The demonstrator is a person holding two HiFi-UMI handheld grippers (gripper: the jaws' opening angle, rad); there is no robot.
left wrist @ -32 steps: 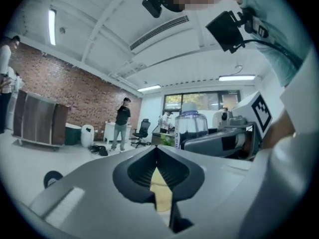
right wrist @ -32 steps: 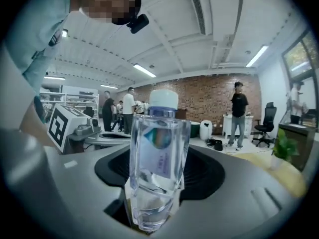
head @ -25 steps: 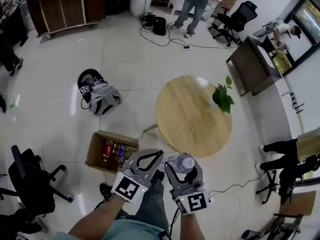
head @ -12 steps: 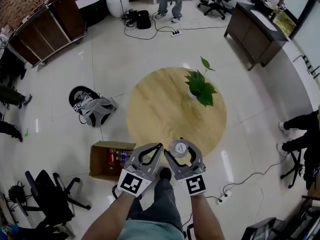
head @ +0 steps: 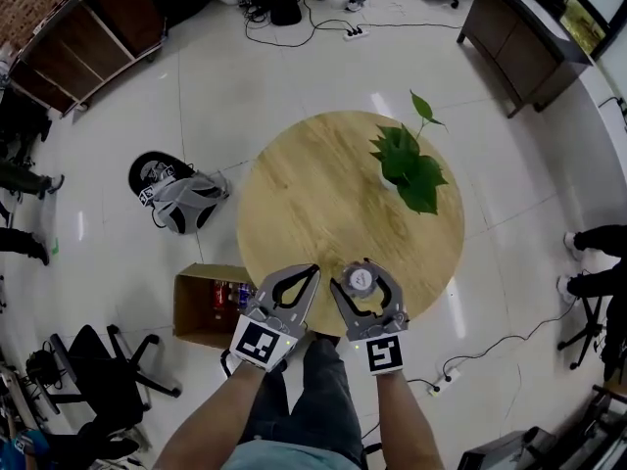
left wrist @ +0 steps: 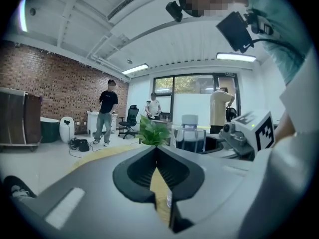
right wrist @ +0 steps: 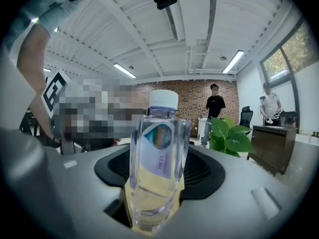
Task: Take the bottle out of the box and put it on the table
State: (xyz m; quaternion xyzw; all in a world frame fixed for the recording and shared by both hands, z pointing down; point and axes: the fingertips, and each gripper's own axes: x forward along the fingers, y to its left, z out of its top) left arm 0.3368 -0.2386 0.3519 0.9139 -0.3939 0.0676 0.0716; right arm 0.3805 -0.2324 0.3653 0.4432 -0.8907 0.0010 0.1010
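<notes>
Right tongs (head: pixel 366 268) closed on clear bottle (head: pixel 360 280), kept upright, cap uppermost, at near rim of round wooden counter (head: pixel 313 194), probably for a standing set-down; contact with counter not discernible. Left tongs (head: pixel 312 270) pressed together, empty, idle alongside, only one grip needed. Cardboard box (head: pixel 196 306) with other bottles (head: pixel 227 295) on floor (head: pixel 196 116) beside counter. Potted plant (head: pixel 407 164) toward far side, away from likely landing spot.

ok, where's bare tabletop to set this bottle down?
Table is bare from the near edge by the bottle across its centre and left half. Only the plant crowds the far-right part. Floor left of the table is cluttered: box, backpack.
</notes>
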